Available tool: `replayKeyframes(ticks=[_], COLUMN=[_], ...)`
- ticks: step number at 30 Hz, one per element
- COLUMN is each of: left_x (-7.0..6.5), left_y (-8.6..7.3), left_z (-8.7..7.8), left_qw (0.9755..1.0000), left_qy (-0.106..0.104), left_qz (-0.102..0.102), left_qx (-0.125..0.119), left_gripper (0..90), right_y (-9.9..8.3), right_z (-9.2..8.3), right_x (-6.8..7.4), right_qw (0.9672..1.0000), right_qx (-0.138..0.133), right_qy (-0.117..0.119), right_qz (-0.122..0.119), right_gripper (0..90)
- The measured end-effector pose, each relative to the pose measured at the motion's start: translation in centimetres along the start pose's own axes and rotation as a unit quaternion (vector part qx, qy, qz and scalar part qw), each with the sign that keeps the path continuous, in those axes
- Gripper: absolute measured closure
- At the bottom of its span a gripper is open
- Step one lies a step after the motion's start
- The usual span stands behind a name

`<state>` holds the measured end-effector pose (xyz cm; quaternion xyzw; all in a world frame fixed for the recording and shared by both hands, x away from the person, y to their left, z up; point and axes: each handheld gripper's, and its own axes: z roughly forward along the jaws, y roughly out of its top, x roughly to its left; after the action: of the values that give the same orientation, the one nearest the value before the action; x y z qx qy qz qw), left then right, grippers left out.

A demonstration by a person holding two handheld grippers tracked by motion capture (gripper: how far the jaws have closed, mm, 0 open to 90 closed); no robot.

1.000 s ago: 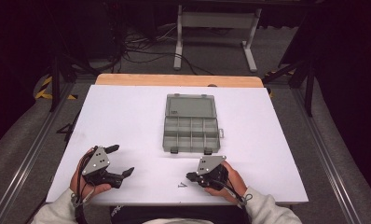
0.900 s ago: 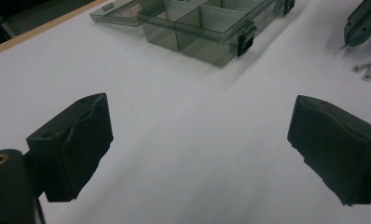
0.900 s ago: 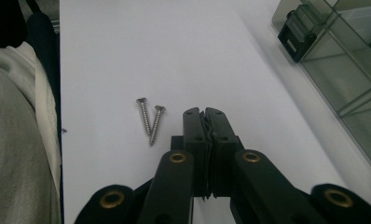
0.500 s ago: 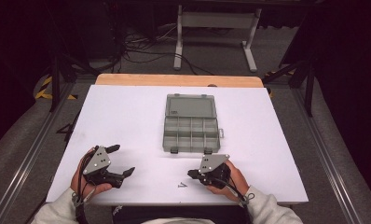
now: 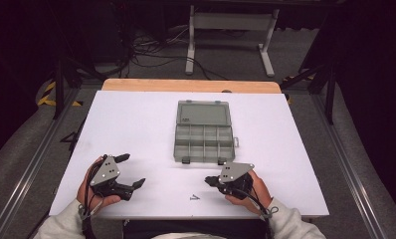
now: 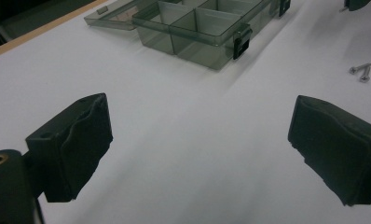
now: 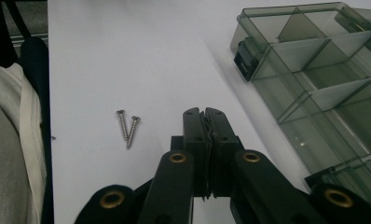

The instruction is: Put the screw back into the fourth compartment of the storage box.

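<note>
Right tool (image 5: 209, 181) closed and empty, left tool (image 5: 130, 170) open: two screws (image 7: 128, 127) lying touching could scatter when pinched.

Smoky grey organiser box (image 5: 204, 131); silver screws (image 7: 128, 126); white table (image 5: 136, 124).

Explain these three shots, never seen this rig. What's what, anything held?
No robot here: a person holds hand-operated tongs in each hand. The high view looks down on the white table; the other two pictures come from cameras riding on each tool, looking along its black jaws. The left tongs stand wide open and hold nothing. The right tongs are shut with nothing between the jaws. On the table lie an open grey compartment box, its compartments looking empty, and two small screws touching in a V near the right tongs.
</note>
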<state>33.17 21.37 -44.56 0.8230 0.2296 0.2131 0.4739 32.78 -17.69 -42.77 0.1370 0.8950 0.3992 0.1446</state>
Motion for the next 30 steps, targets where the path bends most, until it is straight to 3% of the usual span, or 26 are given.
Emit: replayKeyframes(ticks=[23,29,30], left_x=[-0.2,-0.2,-0.3], left_y=[-0.2,-0.3,-0.3], left_z=[-0.4,-0.7,-0.8], left_qw=[1.0000,1.0000,1.0000], left_qy=[0.007,0.007,0.007], left_qz=[-0.002,-0.005,-0.003], left_qx=[0.000,-0.002,-0.003], left_gripper=[6.8,6.9,6.9], right_y=[1.2,1.6,1.6], right_z=[-2.4,-3.2,-3.3], right_x=[-2.8,-5.2,-6.5], right_qw=[0.9976,0.9942,0.9926], right_qx=[-0.050,-0.065,-0.072], right_qy=[-0.046,-0.080,-0.088], right_qz=[0.014,0.028,0.042], right_gripper=[88.6,88.6,88.6])
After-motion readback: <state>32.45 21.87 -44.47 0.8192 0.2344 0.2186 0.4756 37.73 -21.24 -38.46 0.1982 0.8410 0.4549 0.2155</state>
